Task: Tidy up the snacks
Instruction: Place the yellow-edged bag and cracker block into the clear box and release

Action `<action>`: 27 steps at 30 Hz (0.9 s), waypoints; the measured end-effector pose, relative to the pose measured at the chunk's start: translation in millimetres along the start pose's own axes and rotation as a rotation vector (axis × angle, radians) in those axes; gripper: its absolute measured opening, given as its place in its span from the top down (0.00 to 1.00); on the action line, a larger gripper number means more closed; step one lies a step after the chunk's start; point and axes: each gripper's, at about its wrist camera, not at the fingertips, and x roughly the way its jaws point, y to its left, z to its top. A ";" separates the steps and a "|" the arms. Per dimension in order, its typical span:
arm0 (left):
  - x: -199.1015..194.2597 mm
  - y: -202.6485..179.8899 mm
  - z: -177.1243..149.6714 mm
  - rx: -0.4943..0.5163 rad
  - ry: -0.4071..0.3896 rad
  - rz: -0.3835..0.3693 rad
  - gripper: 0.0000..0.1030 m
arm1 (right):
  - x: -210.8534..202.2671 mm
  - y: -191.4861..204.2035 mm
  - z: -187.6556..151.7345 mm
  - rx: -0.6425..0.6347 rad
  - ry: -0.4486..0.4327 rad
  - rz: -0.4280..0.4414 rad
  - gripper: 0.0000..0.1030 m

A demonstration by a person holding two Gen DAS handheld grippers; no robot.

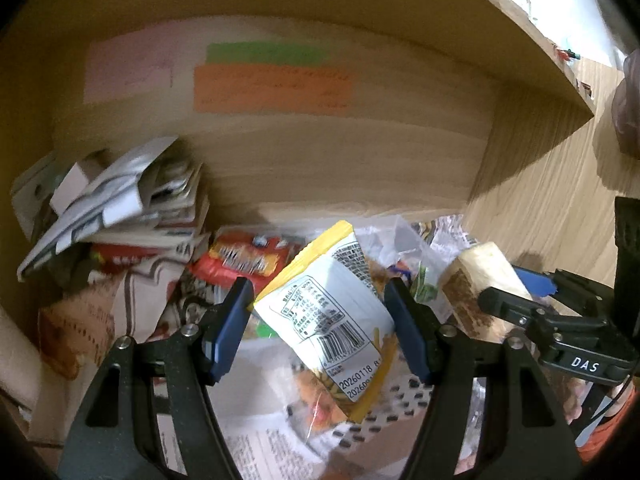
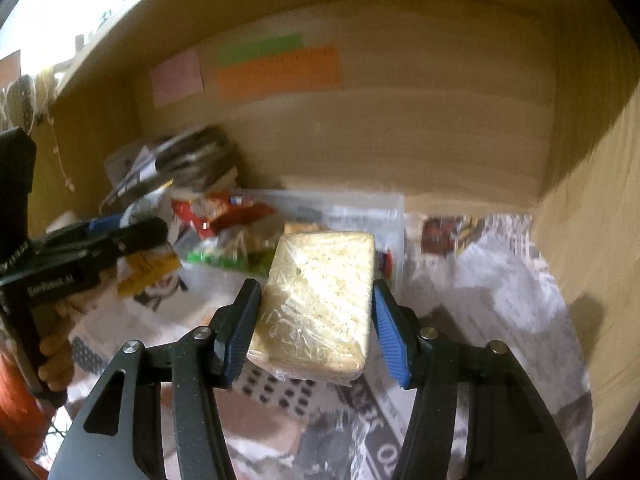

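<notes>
My left gripper [image 1: 320, 312] is shut on a yellow-and-white snack packet [image 1: 332, 312] with a barcode, held above the pile inside a wooden shelf compartment. My right gripper [image 2: 316, 320] is shut on a plastic-wrapped pale yellow block snack [image 2: 320, 304], held above the newspaper lining. That block [image 1: 476, 280] and the right gripper also show at the right of the left wrist view. The left gripper [image 2: 100, 236] with its yellow packet [image 2: 148, 272] shows at the left of the right wrist view. A red snack bag [image 1: 244, 256] and clear bags [image 2: 344, 216] lie behind.
The compartment's wooden back wall [image 1: 320, 152] carries pink, green and orange notes [image 1: 272, 88]. A stack of papers and booklets [image 1: 128, 200] sits at the back left. Newspaper [image 2: 488, 280] lines the floor. The right side wall [image 2: 592, 240] stands close.
</notes>
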 end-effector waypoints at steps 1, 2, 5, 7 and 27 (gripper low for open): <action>2.3 -2.3 3.5 0.004 -0.003 -0.002 0.35 | 1.7 -1.0 5.2 0.003 -0.011 0.003 0.49; 5.0 -4.5 6.8 0.007 -0.005 -0.004 0.35 | 1.8 -2.5 7.7 0.003 -0.017 0.005 0.49; 13.4 -8.8 13.1 0.018 -0.008 -0.005 0.35 | 8.2 -5.7 18.5 0.007 -0.032 0.009 0.49; 21.0 -11.8 17.1 0.024 -0.003 -0.004 0.35 | 14.5 -8.4 25.3 0.012 -0.036 0.014 0.49; 105.1 7.1 31.0 -0.006 0.111 0.024 0.34 | 98.0 -23.2 49.6 0.038 0.065 0.012 0.49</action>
